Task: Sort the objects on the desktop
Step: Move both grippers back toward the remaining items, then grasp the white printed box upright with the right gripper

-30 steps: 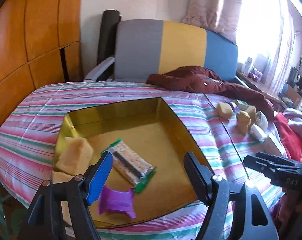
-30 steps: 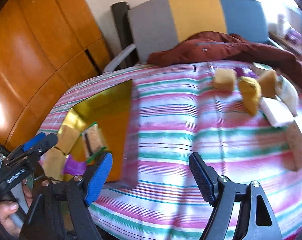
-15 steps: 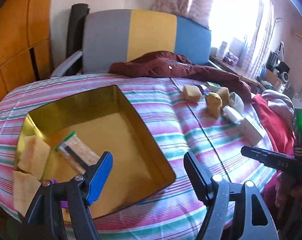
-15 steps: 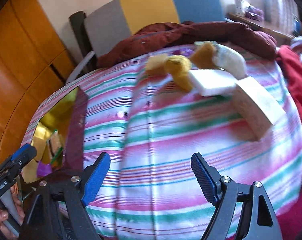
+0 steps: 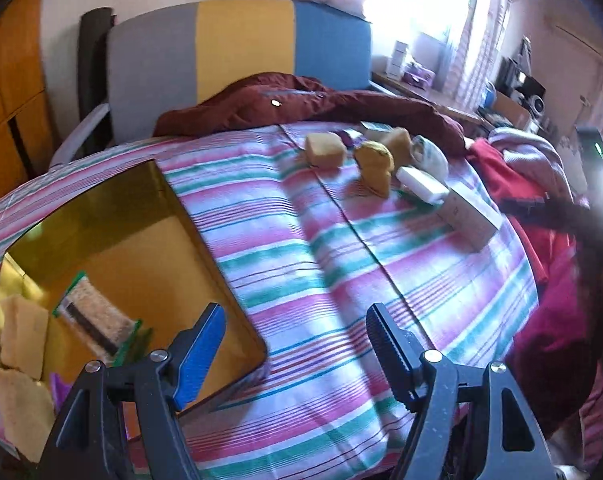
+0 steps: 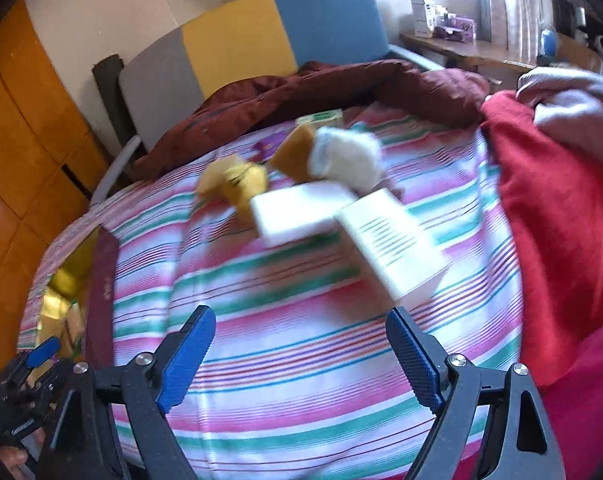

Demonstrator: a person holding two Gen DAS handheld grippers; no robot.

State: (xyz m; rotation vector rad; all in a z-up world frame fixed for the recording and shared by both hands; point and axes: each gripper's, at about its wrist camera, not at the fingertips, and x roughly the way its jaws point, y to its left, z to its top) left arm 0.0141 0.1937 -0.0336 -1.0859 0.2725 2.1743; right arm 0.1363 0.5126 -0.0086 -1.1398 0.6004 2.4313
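Observation:
My left gripper (image 5: 295, 328) hangs open and empty over the right rim of a gold tray (image 5: 189, 220) on the striped cloth. In the tray lie a cracker packet (image 5: 95, 318), yellow sponge pieces (image 5: 23, 336) and a purple piece (image 5: 57, 386). Farther right sits a cluster: a sponge block (image 5: 325, 150), a yellow lump (image 5: 375, 162), a white bar (image 5: 421, 186) and a pale box (image 5: 471, 218). My right gripper (image 6: 301, 344) is empty, its jaws opening, just short of the pale box (image 6: 389, 242) and white bar (image 6: 297, 214).
A dark red jacket (image 5: 301, 100) lies along the far edge before a grey, yellow and blue chair back (image 5: 237, 44). Red cloth (image 6: 549, 220) is piled at the right. Orange cabinets (image 6: 25, 128) stand at the left. The left gripper (image 6: 37, 360) shows at the right wrist view's lower left.
Both grippers have swung right, away from the tray and toward the cluster. The right gripper's jaws stand wider, and the pale box and white bar are now close before it.

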